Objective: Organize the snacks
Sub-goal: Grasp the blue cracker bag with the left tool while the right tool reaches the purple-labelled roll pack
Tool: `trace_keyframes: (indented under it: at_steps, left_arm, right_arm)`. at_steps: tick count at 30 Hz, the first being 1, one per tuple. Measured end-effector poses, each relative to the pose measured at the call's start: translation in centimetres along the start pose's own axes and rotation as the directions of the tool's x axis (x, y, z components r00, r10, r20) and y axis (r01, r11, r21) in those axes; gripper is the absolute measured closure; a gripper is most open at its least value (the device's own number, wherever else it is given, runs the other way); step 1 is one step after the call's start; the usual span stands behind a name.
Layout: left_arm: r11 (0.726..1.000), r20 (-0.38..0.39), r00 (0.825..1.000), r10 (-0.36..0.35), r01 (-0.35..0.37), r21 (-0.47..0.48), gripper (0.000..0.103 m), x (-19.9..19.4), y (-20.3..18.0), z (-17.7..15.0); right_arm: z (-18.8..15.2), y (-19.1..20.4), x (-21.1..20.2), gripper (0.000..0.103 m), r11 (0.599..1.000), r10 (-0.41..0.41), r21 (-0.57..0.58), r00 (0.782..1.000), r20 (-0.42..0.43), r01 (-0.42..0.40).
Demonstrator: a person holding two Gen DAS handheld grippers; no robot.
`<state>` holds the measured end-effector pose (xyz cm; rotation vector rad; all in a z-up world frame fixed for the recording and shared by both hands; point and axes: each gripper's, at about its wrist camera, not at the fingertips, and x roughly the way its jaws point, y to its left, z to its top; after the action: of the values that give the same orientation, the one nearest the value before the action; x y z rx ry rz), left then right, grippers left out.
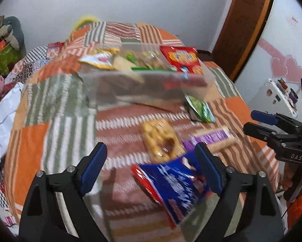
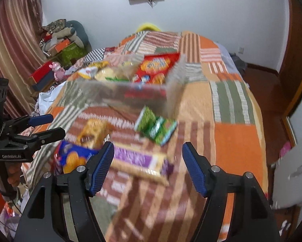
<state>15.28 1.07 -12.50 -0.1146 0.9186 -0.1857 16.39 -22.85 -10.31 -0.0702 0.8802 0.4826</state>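
A clear plastic box (image 1: 130, 88) stands on the bed and holds a red biscuit box (image 1: 181, 57), a yellow bag (image 1: 99, 60) and other packets. In front of it lie a green packet (image 1: 201, 110), a clear cookie pack (image 1: 161, 139), a purple packet (image 1: 213, 138) and a blue bag (image 1: 175, 187). My left gripper (image 1: 151, 169) is open over the blue bag, whose edge lies by the right-hand finger. My right gripper (image 2: 148, 167) is open with the purple packet (image 2: 139, 161) lying between its fingers; a gap shows on the right. The green packet (image 2: 157, 127) lies just beyond.
The patchwork bedspread (image 1: 56, 104) covers the whole bed. Clothes and boxes (image 2: 58, 40) are piled at the left, near a striped curtain (image 2: 11, 46). A wooden door (image 1: 245, 22) and a white fridge (image 1: 280, 96) stand to the right. Wooden floor (image 2: 272, 104) runs beside the bed.
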Motion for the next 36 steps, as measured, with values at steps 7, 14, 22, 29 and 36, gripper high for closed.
trace_keyframes:
  at_steps: [7,14,22,29,36]
  left_arm:
    - [0.999,-0.036,0.999,-0.039,0.038,-0.034,0.006,0.9,-1.4,-1.7]
    - [0.999,-0.089,0.996,-0.032,0.033,0.009,0.005,2.7,-2.0,-2.8]
    - [0.994,-0.102,0.989,-0.107,0.103,-0.045,0.01,3.5,-0.1,-3.5]
    - [0.994,-0.058,0.993,-0.104,0.103,-0.026,0.031,2.3,1.3,-3.6]
    - [0.996,-0.019,0.997,-0.08,0.079,-0.05,0.031,1.0,2.9,-3.3]
  right_arm:
    - [-1.9,0.0,1.0,0.024,1.0,0.03,-0.005,0.998,-0.053,-0.03]
    - [-3.4,0.8,2.9,0.022,0.998,0.018,-0.064,0.994,-0.105,-0.024]
    - [-1.8,0.9,5.3,0.019,0.994,0.012,-0.109,0.987,-0.16,-0.03]
    - [-0.8,2.0,7.0,0.008,0.982,0.02,-0.183,0.982,-0.186,-0.055]
    - [0.0,2.6,8.3,0.001,0.98,0.026,-0.187,0.981,-0.194,-0.063]
